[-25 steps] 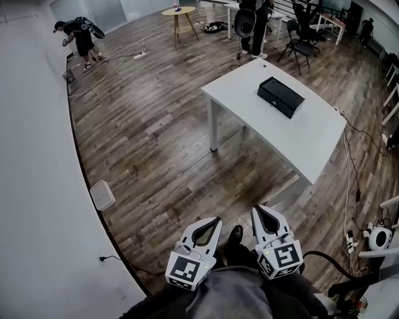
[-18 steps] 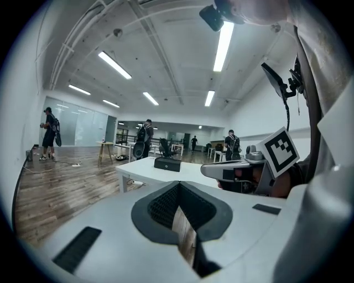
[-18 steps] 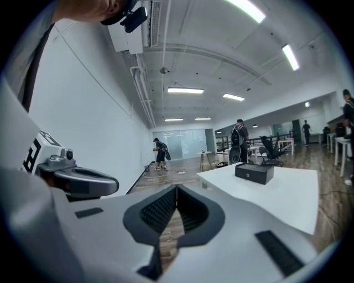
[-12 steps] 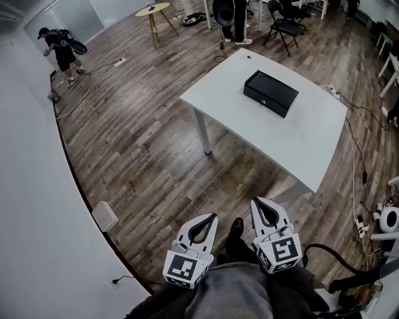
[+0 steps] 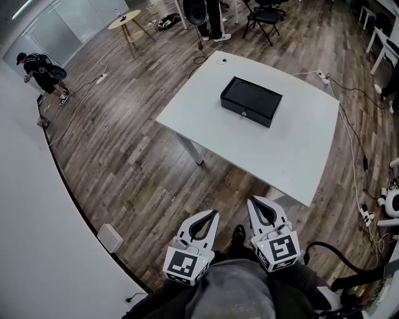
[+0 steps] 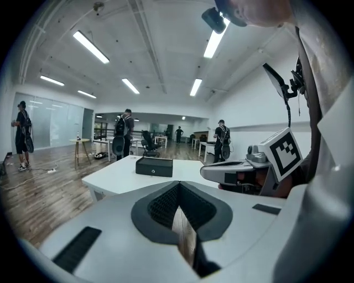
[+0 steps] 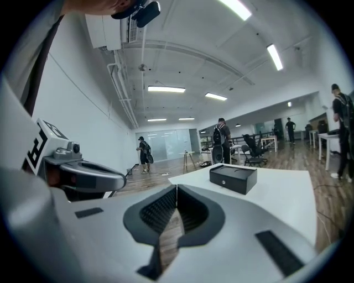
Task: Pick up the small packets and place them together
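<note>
You carry the left gripper [image 5: 211, 215] and right gripper [image 5: 257, 204] with jaws pressed together, empty, short of the table [image 5: 187, 115]; no packets show, presumably inside the closed black box [image 5: 250, 101] on the tabletop's far half.

White table [image 5: 206, 118] stands on wood-plank floor [image 5: 124, 156]. Black box [image 5: 250, 101] lies on its far half. A round wooden side table [image 5: 124, 19] and a person with backpack [image 5: 41, 70] are well apart, beyond.
</note>
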{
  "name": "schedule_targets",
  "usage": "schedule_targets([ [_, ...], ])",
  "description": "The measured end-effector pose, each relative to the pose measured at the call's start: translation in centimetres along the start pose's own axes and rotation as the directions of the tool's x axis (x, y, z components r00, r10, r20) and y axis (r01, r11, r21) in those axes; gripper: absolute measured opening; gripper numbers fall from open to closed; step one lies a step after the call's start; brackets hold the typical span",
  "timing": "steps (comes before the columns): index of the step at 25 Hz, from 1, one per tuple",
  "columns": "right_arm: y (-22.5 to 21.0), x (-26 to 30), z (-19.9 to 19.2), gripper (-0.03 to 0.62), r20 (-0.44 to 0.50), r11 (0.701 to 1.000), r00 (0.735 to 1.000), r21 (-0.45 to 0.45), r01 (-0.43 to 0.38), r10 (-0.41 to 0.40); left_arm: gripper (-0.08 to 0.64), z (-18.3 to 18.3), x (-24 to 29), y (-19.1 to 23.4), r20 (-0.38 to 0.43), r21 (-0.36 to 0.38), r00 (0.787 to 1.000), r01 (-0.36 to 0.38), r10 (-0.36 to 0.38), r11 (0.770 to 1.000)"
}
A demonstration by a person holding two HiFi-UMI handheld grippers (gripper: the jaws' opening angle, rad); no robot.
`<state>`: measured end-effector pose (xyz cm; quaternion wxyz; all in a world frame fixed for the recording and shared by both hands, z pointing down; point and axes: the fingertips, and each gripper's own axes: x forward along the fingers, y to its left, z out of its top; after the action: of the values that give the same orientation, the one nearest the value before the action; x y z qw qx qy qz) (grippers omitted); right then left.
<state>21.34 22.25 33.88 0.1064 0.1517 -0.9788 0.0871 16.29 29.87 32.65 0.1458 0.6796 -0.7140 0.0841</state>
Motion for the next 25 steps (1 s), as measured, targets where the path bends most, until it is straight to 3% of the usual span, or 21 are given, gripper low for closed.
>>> schedule_targets([
  [8, -3.4, 2.7, 1.9, 0.005, 0.037, 0.999, 0.998, 0.02, 0.044, -0.044, 0.003, 2.3, 3.9, 1.3, -0.007, 0.048, 0.999, 0.045, -0.045, 0.998],
  [15, -4.9, 7.3, 2.5, 0.005, 0.029, 0.995, 0.995, -0.01, 0.094, -0.094, 0.003, 2.9, 7.1, 5.7, 0.028, 0.036, 0.997, 0.077, -0.078, 0.996],
  [25, -7.1, 15.3, 3.8, 0.005, -0.005, 0.968, 0.968, 0.01, 0.25, -0.25, 0.003, 5.0, 13.3, 13.7, 0.03, 0.052, 0.969, 0.242, -0.243, 0.969],
])
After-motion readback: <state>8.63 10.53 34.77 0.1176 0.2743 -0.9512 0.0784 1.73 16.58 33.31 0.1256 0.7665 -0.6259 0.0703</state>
